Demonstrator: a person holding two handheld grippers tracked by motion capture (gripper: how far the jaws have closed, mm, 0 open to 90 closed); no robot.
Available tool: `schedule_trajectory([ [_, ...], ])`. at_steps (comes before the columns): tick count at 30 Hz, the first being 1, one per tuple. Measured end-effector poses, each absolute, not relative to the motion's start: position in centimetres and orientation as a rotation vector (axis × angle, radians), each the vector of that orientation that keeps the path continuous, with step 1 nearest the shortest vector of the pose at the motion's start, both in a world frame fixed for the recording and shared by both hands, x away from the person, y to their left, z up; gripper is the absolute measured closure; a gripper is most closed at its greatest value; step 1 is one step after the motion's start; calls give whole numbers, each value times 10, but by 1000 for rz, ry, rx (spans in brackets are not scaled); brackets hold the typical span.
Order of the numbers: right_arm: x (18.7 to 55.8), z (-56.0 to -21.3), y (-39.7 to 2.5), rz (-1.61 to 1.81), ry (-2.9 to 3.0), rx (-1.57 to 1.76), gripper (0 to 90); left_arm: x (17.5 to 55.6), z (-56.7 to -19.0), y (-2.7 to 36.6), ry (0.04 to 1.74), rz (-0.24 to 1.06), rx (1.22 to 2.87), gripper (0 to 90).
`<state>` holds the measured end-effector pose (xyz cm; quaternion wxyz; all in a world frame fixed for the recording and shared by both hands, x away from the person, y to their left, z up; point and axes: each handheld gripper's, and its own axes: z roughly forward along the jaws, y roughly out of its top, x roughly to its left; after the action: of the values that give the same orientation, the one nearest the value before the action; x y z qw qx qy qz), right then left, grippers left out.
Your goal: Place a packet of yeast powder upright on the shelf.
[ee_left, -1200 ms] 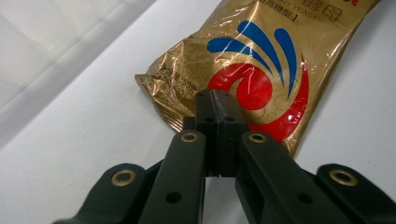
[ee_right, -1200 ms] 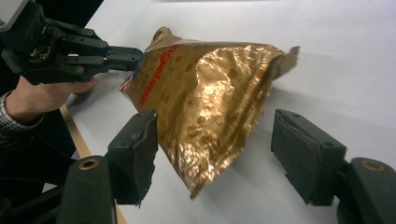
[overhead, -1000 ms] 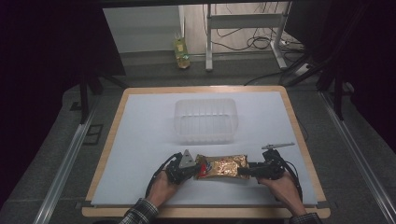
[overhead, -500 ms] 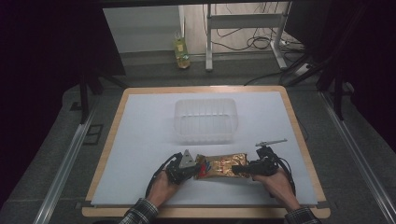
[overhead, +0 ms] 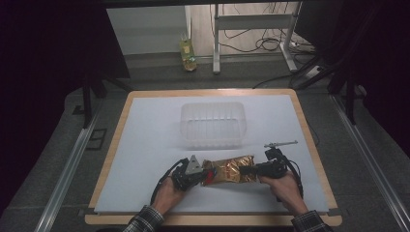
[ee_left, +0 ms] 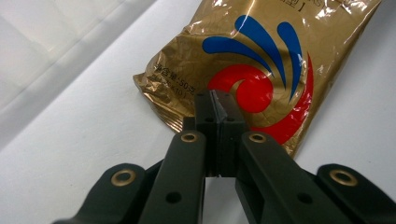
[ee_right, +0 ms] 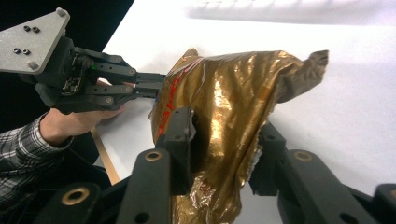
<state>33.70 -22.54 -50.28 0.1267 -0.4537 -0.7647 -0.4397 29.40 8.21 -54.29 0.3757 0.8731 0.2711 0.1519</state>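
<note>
On the near half of the white worktop (overhead: 145, 159), a gold foil packet (overhead: 227, 169) lies lengthwise between the two grippers, in front of a clear plastic tray (overhead: 212, 123) that sits near the middle of the sheet, apart from the packet. The left gripper (overhead: 199, 175), held in the person's left hand (overhead: 167, 193), has its jaws clenched on the left edge of the packet; in the left gripper view the jaws (ee_left: 215, 112) meet flat on the crimped edge of the packet (ee_left: 261, 60), next to a red swirl and blue strokes printed on the gold face, and some small print I cannot read. The right gripper (overhead: 246, 169), held in the right hand (overhead: 285, 186), is grasping the opposite end of the packet; in the right gripper view its jaws stand either side of the bunched foil (ee_right: 224, 107) with the material gathered between them and raised off the white surface, one corner sticking up at the far right. That same view shows the left gripper (ee_right: 154, 86) farther off at the packet's other edge, its grey three-cornered plate (ee_right: 32, 39) on top, with a plaid sleeve (ee_right: 18, 149) behind it. A thin metal tool (overhead: 280, 144) lies on the worktop just beyond the right gripper, not touching the packet. A bottle (overhead: 187, 50) of yellowish liquid stands on the floor beyond the far edge of the worktop.
</note>
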Motion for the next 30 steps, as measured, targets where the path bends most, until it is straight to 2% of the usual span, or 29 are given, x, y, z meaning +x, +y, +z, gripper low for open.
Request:
schedule_trajectory([
  [5, 335, -501, -226, -1280, -2210, -1336, 735, 294, -542, 84, 690, 385, 2231, 894],
  [12, 332, -492, -222, -1295, -2236, -1321, 769, 290, -537, 88, 723, 411, 2203, 799],
  [13, 332, -489, -221, -1293, -2253, -1315, 774, 289, -536, 89, 724, 424, 2201, 764],
  [18, 330, -482, -220, -1300, -2274, -1301, 783, 285, -533, 92, 731, 441, 2193, 717],
  [27, 326, -462, -221, -1339, -2370, -1265, 792, 274, -525, 104, 737, 466, 2160, 541],
  [30, 326, -458, -223, -1350, -2391, -1265, 794, 270, -522, 108, 735, 470, 2152, 439],
])
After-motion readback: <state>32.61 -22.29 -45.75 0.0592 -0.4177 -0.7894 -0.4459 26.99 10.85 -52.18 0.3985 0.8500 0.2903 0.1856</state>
